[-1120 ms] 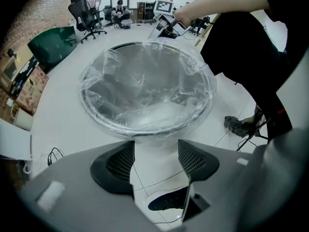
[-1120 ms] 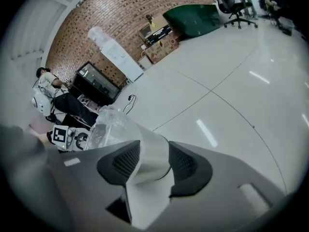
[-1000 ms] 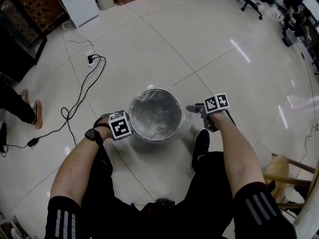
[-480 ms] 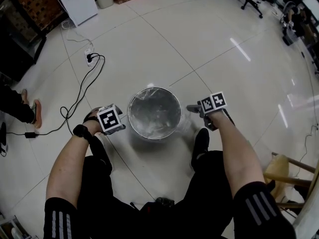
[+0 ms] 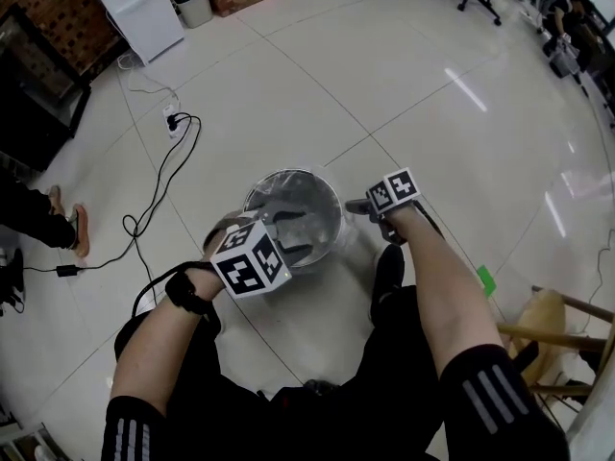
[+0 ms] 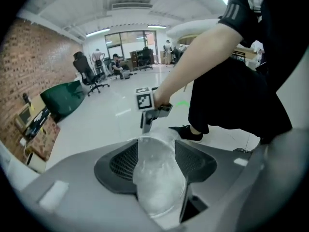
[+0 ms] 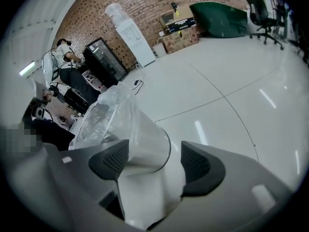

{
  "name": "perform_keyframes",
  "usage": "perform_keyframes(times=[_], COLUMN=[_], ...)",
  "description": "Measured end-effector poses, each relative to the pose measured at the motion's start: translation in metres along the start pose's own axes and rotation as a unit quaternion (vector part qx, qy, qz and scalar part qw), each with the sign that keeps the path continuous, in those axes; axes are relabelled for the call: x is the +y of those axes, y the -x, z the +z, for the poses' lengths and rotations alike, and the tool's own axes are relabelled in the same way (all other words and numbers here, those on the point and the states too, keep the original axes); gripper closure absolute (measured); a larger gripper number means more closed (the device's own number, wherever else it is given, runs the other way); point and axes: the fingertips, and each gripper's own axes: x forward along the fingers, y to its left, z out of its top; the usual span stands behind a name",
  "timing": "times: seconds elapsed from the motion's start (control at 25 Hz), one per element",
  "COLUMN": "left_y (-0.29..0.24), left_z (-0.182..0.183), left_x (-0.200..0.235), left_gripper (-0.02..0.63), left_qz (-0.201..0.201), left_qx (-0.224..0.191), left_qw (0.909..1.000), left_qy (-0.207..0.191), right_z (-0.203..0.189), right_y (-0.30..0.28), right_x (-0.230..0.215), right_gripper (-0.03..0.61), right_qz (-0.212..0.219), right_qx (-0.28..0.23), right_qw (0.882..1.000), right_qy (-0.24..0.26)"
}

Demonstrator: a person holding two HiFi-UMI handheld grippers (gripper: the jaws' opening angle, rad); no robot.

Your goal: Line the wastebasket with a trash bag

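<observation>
Left gripper (image 5: 282, 230) over wastebasket (image 5: 312, 177) mouth: jaws wide, just been closing a little, nothing pinched. Right gripper (image 5: 362, 208) at basket's right side: jaws just opened to widest, released. Basket on glossy tile floor (image 5: 432, 113) between the 2 grippers: round shiny metal cylinder. Clear crinkled trash bag (image 7: 104, 112) lines it, with film over rim.

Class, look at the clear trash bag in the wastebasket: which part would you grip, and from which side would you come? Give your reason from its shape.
Grip the trash bag by its bunched loose edge, which stands above the rim of the wastebasket; come down from above, just outside the rim. That film sticks up free of the metal wall, so it can probably be pinched alone.
</observation>
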Motion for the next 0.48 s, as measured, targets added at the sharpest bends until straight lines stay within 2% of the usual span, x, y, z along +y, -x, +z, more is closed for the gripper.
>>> perform_keyframes(times=[0.08,0.2,0.4,0.48], left_y=[-0.028,-0.070,-0.114,-0.127], left_z=[0.018,0.016,0.006,0.005], left_x=[-0.019,-0.039,-0.041,-0.042], left_gripper=[0.377,0.376,0.377,0.422], left_qz=[-0.003,-0.005,0.042,0.050], left_qx=[-0.003,0.021,0.053,0.061], left_qw=[1.0000,0.9997,0.9976,0.9968], left_qy=[-0.008,0.007,0.013,0.010], right_z=[0.006,0.008,-0.001,-0.005], right_y=[-0.001,-0.002,-0.002,-0.001], right_x=[0.005,0.011,0.006,0.003], right_gripper=[0.233,0.236,0.238,0.238], right_qz=[0.003,0.007,0.009,0.013], right_qx=[-0.008,-0.010,0.006,0.010], right_qw=[1.000,1.000,1.000,1.000], right_qy=[0.003,0.008,0.005,-0.003])
